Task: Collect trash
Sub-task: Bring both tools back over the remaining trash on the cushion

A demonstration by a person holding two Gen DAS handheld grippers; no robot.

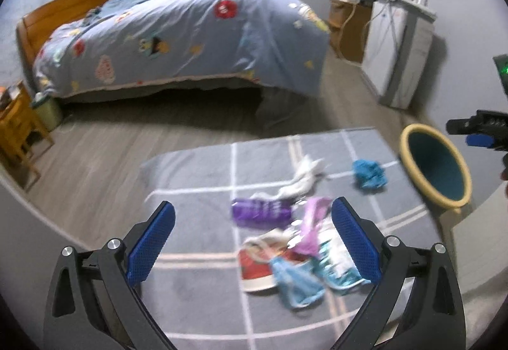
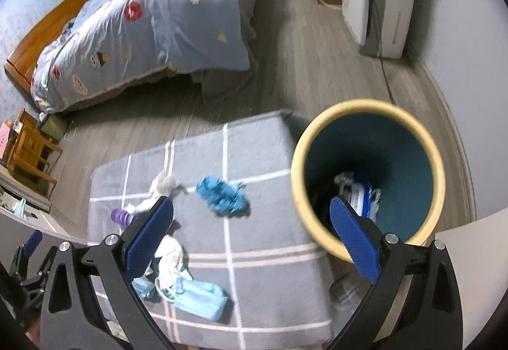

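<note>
Trash lies on a grey checked mat (image 1: 197,178): a purple wrapper (image 1: 260,212), a red-and-white packet (image 1: 257,267), light blue face masks (image 1: 295,283), white tissue (image 1: 304,178) and a crumpled blue piece (image 1: 370,174). My left gripper (image 1: 254,239) is open and empty above the pile. My right gripper (image 2: 252,235) is open and empty, between the mat (image 2: 270,242) and a yellow-rimmed bin (image 2: 368,108) with trash inside (image 2: 358,191). The blue piece (image 2: 222,194) and a mask (image 2: 200,299) show there too.
A bed with a blue quilt (image 1: 190,32) stands beyond the mat. A white appliance (image 1: 397,48) with cables stands at the right wall. Wooden furniture (image 1: 19,128) is at the left. The bin (image 1: 435,169) stands off the mat's right edge.
</note>
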